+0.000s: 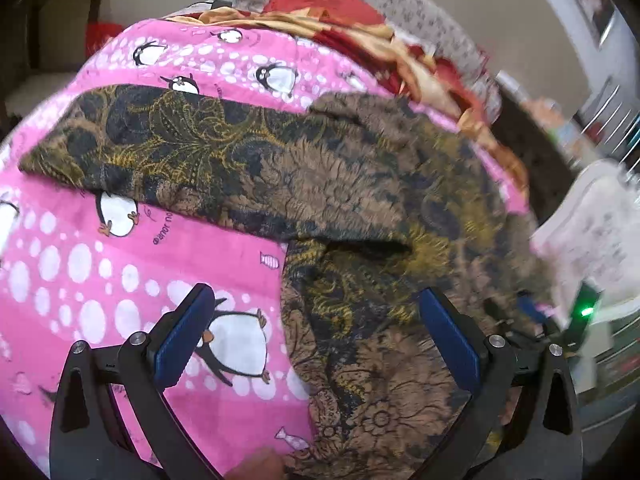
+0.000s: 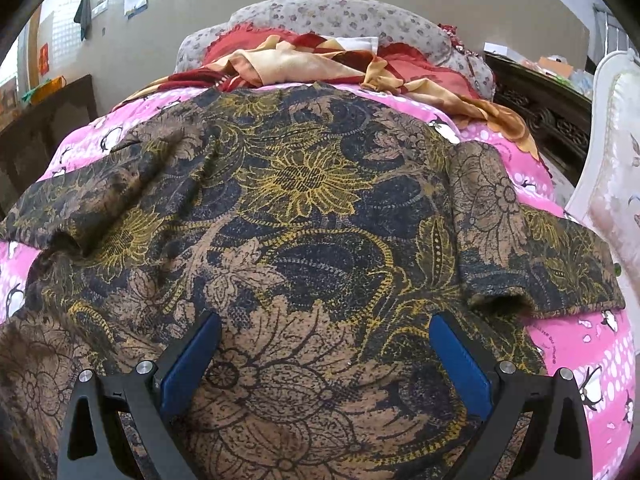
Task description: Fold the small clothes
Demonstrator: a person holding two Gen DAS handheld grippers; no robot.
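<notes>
A dark top with brown and yellow flower print (image 2: 304, 216) lies spread on a pink penguin-print bedsheet (image 2: 576, 344). In the right wrist view its body fills the middle, one sleeve lies out to the left (image 2: 80, 200) and the right sleeve (image 2: 492, 224) is folded in over the body. My right gripper (image 2: 325, 344) is open above the lower part of the top. In the left wrist view the top (image 1: 360, 200) lies across the sheet (image 1: 80, 272) with a sleeve (image 1: 132, 136) stretched to the left. My left gripper (image 1: 312, 328) is open over the top's left edge.
A red and tan blanket (image 2: 304, 60) and a grey floral pillow (image 2: 336, 16) lie at the head of the bed. A dark carved cabinet (image 2: 536, 104) and a white padded piece (image 2: 612, 168) stand at the right. A dark table (image 2: 48, 120) stands at the left.
</notes>
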